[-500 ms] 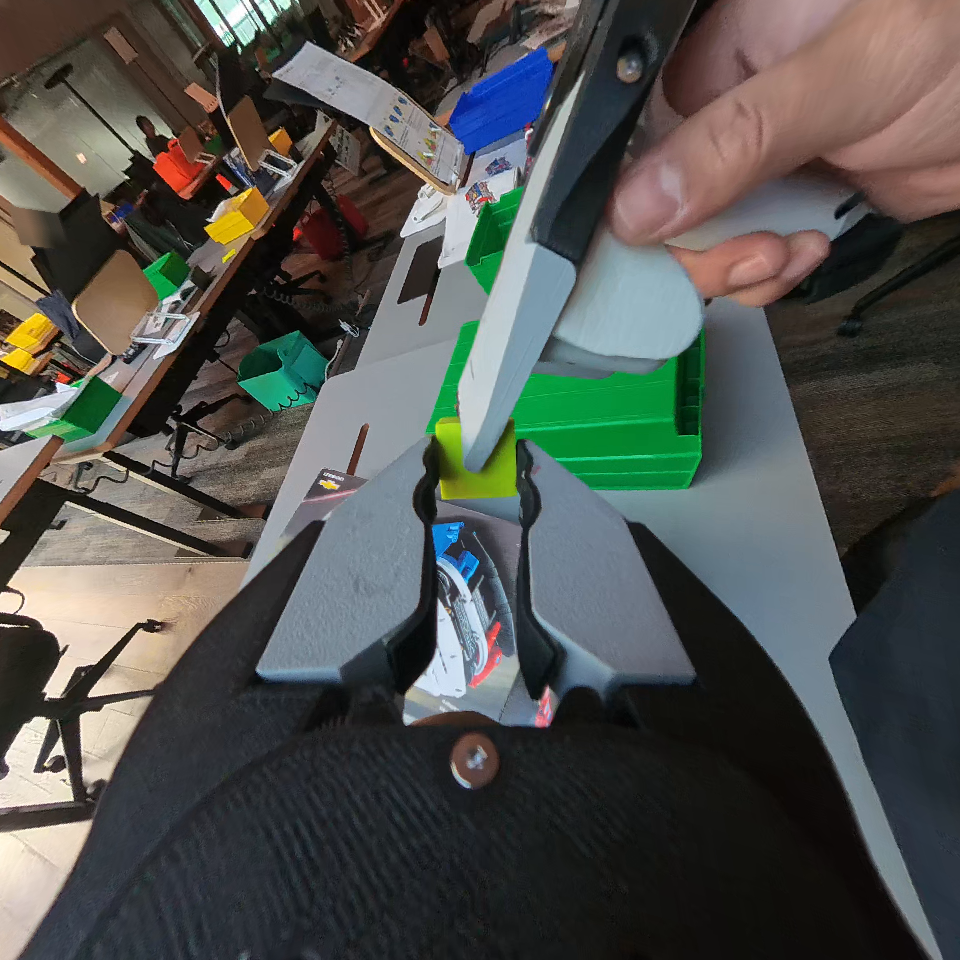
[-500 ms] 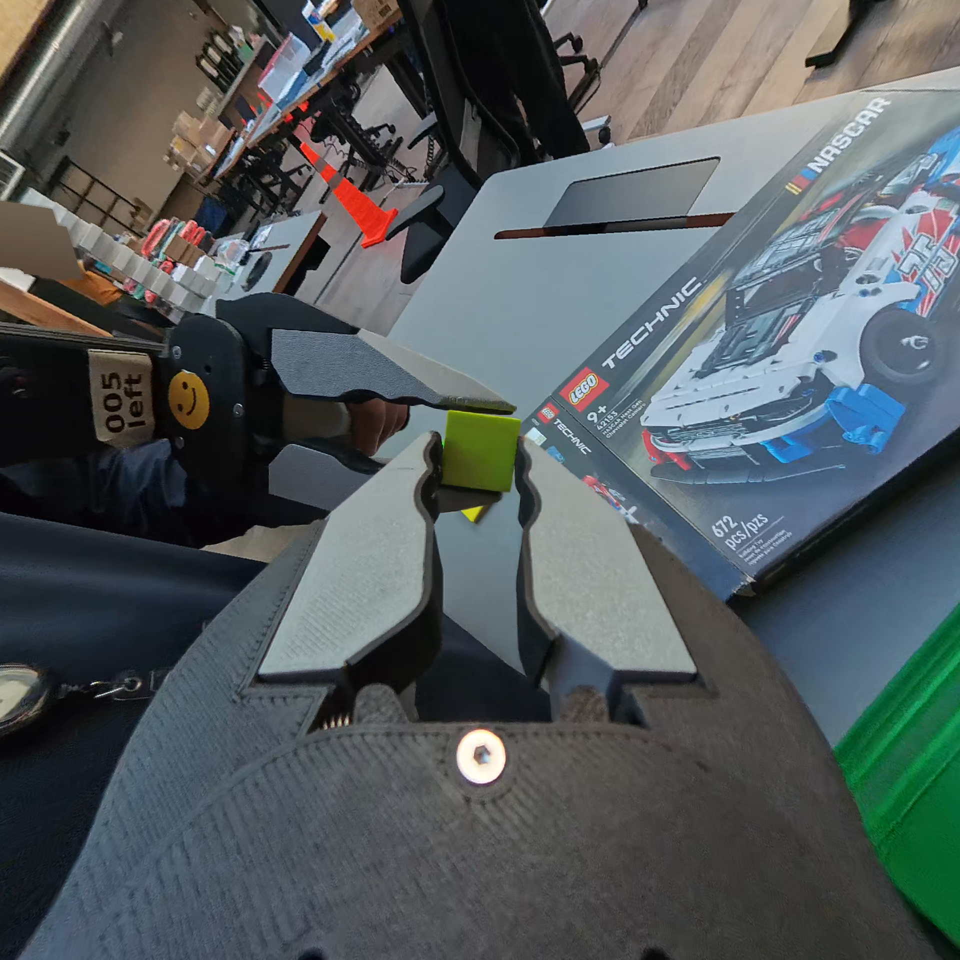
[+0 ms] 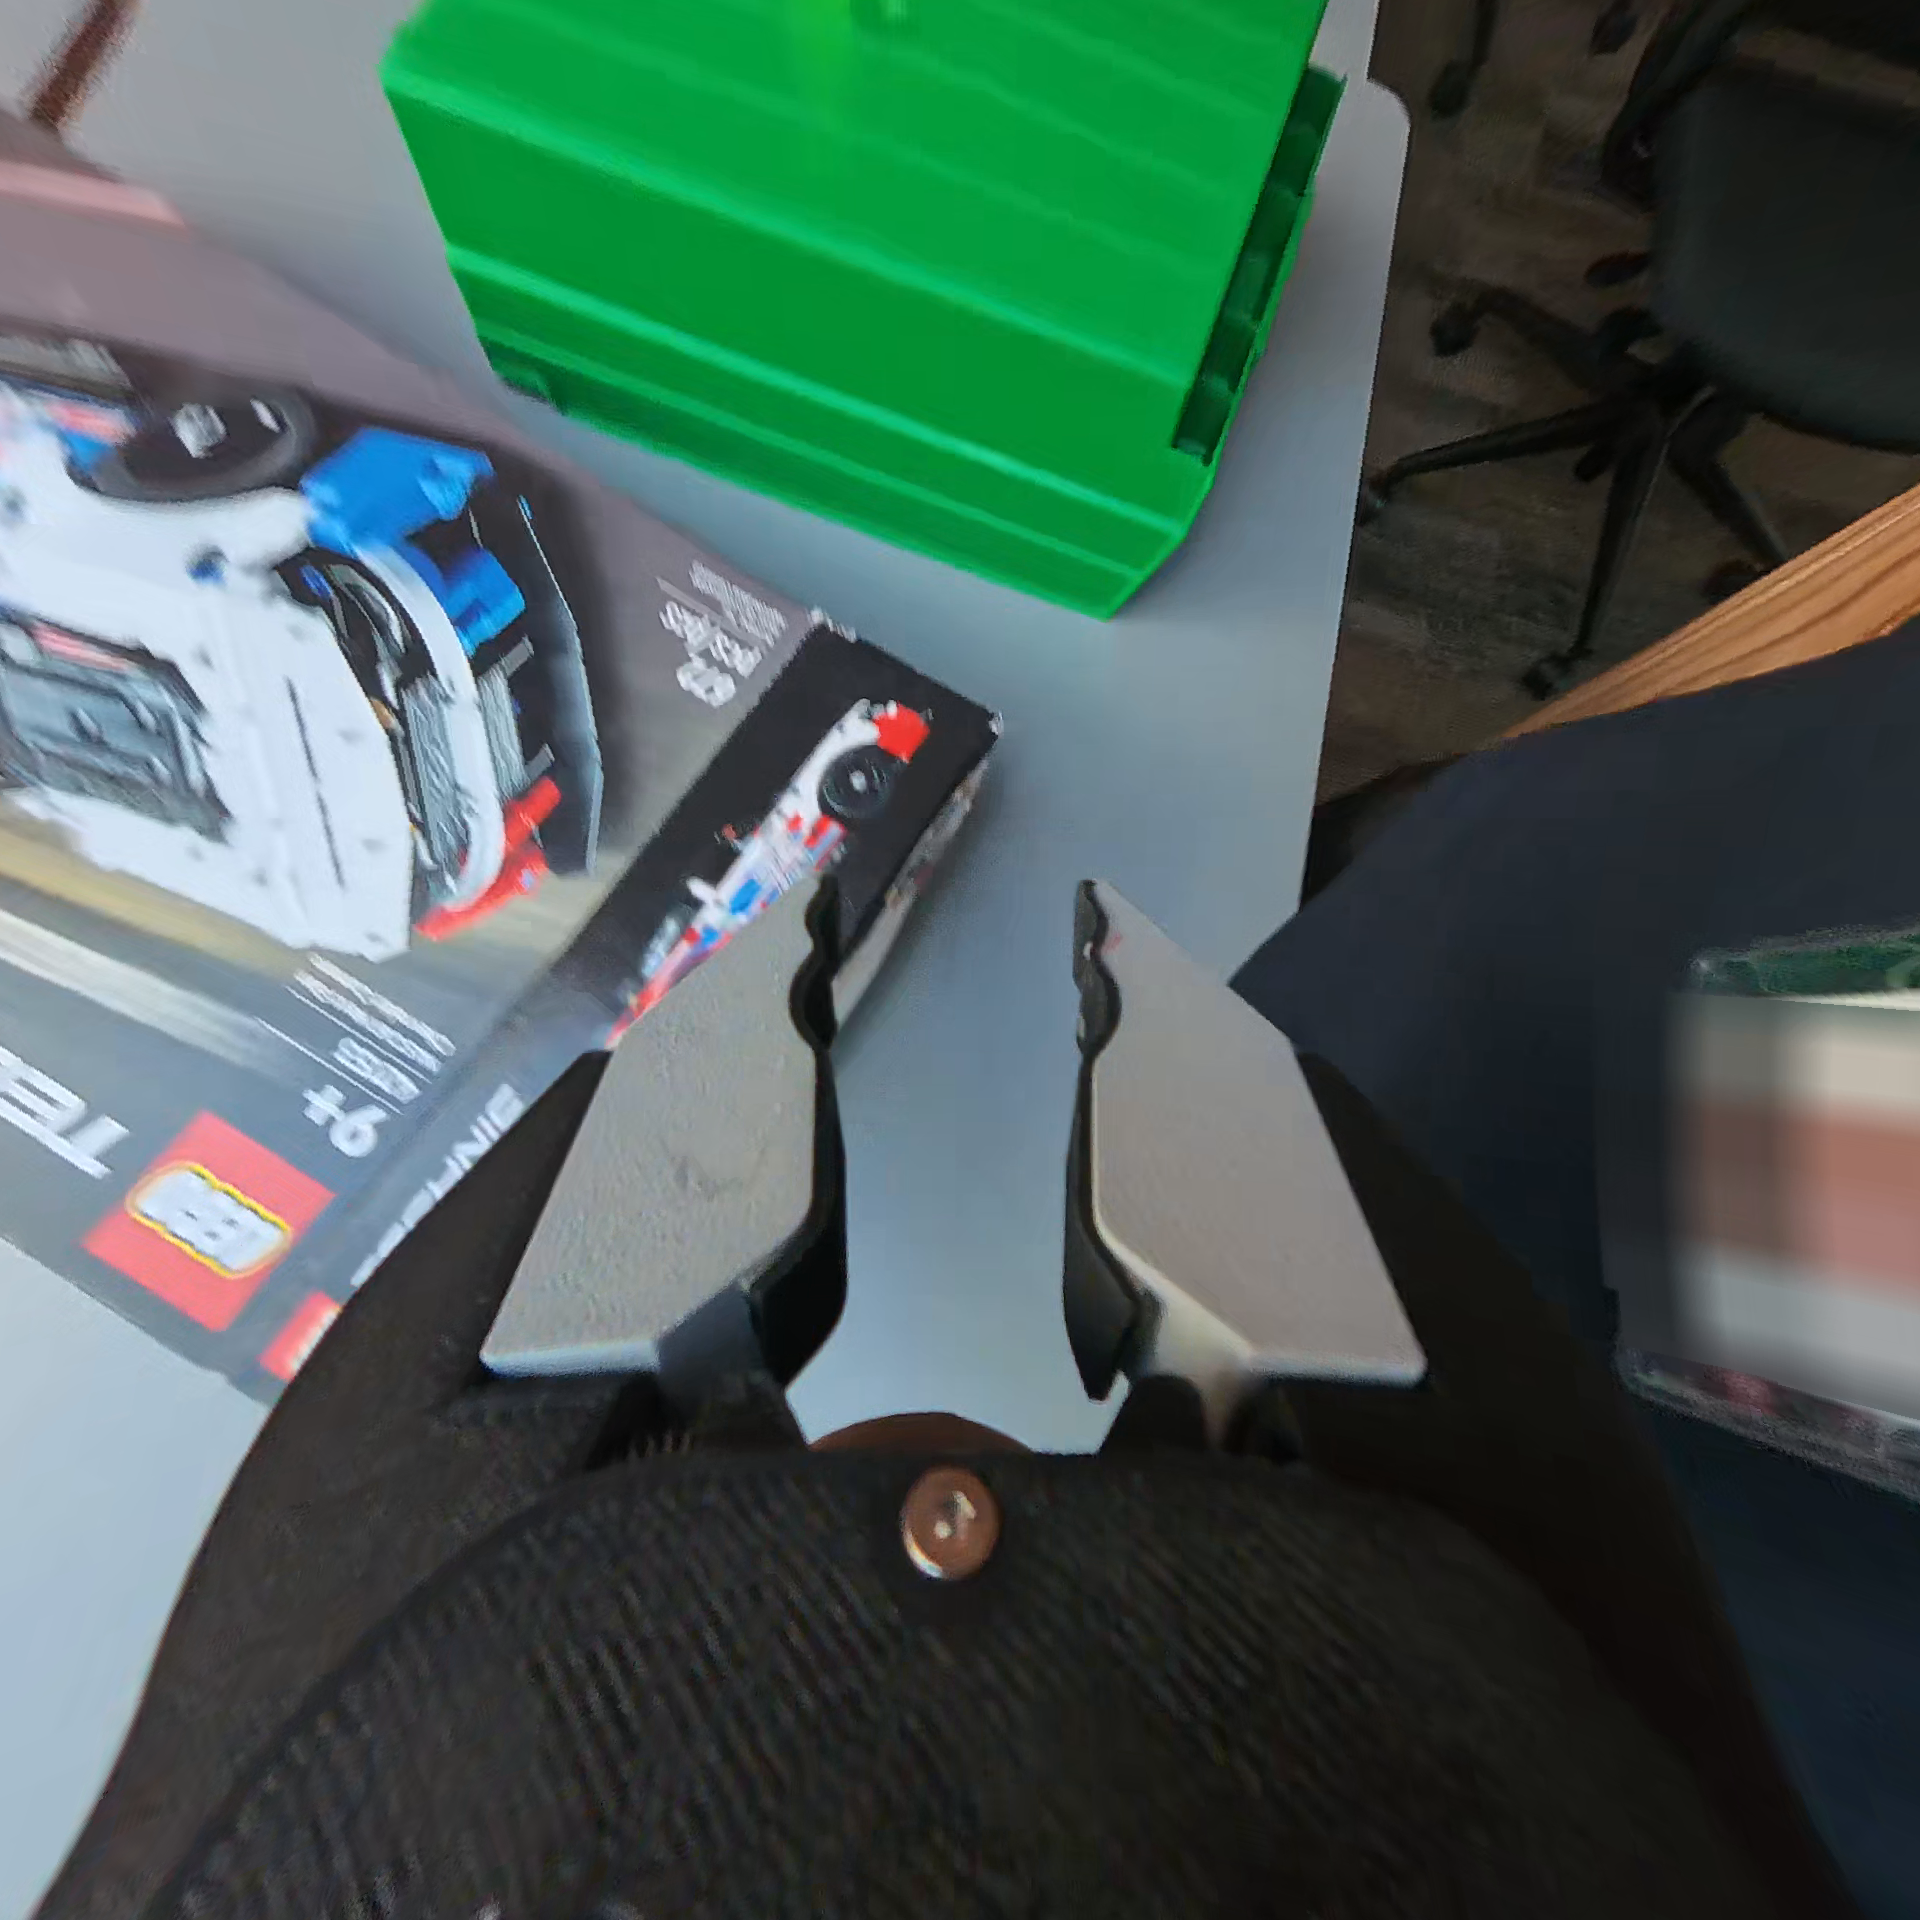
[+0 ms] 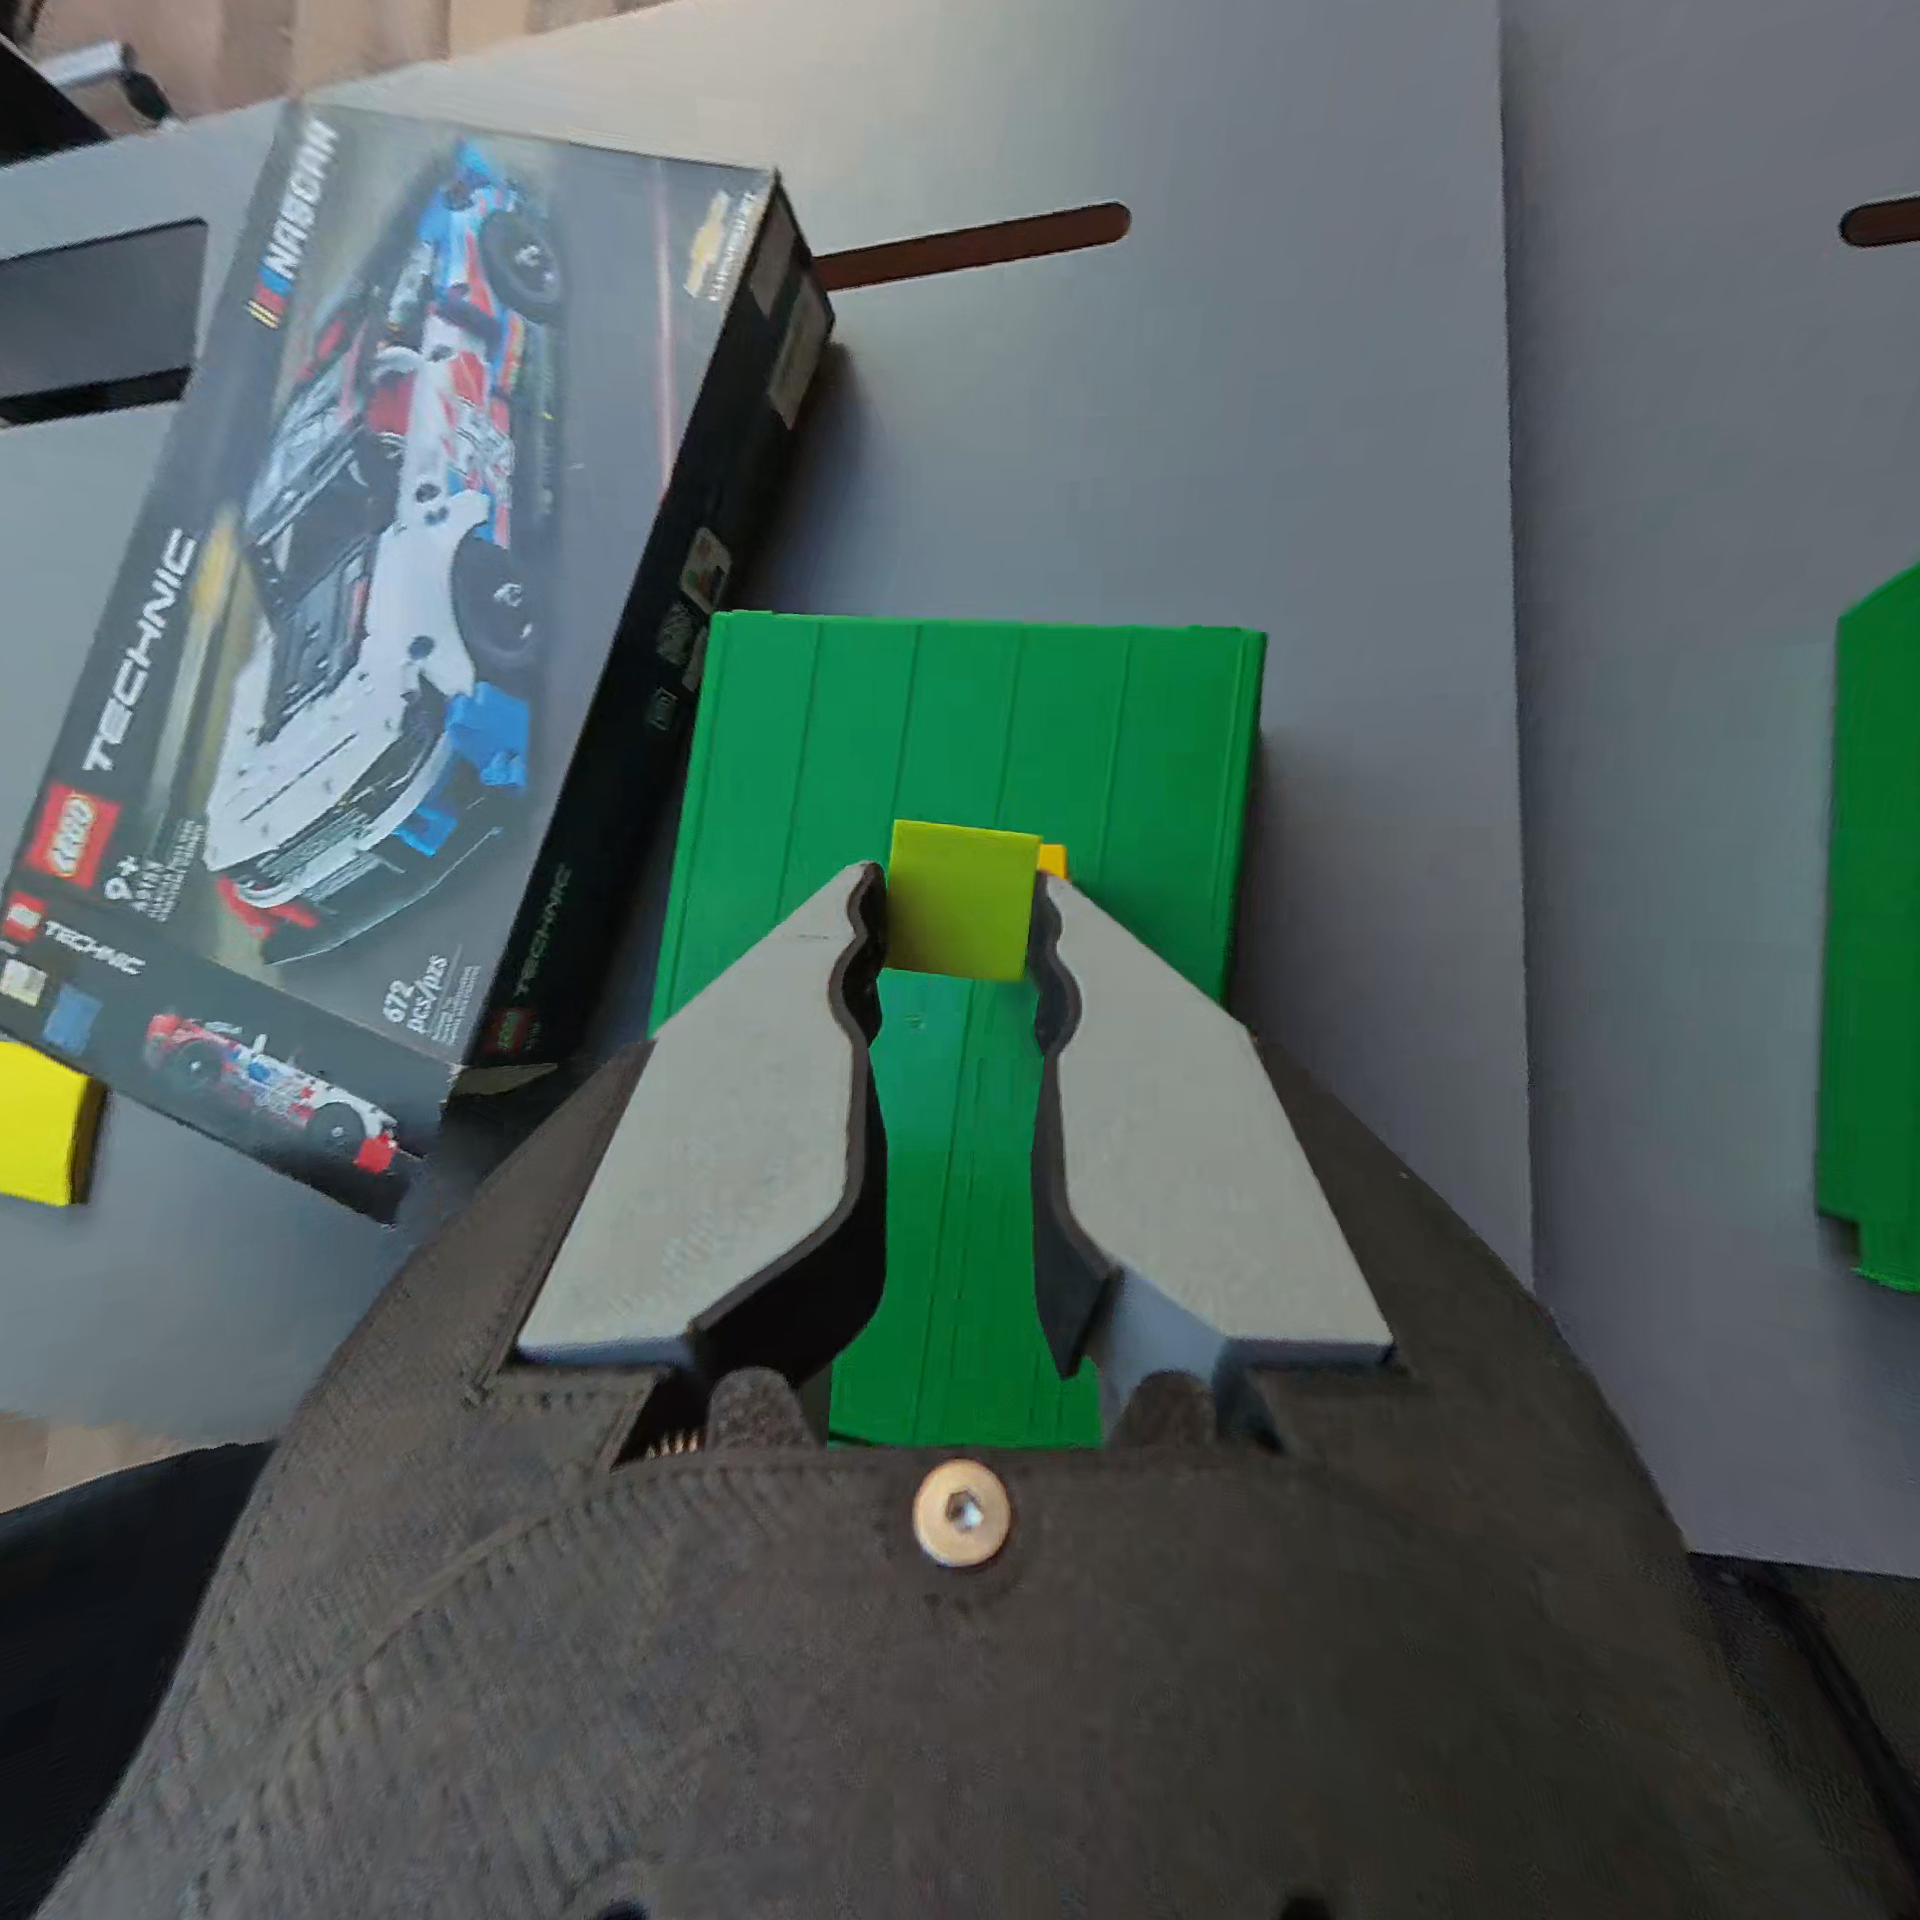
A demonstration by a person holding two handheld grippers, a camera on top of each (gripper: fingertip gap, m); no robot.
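My right gripper is shut on a yellow-green square block; both pads press its sides. It holds the block above a green stack of bins. A small orange-yellow bit shows just behind the block's right edge. My left gripper is open and empty, with only the grey table between its fingers. Its left fingertip is over the corner of a toy car box. The green stack lies farther ahead of it.
The toy car box lies flat to the left of the green stack. A yellow object sits at the far left edge, another green piece at the right. A person's dark clothing and an office chair are beyond the table's right edge. Spacing between my two grippers at the tips: around 35 cm.
Both grippers gripped the yellow-green block before. My left gripper has let go, opened and swung down toward the table. My right gripper kept the block and carried it over the green stack.
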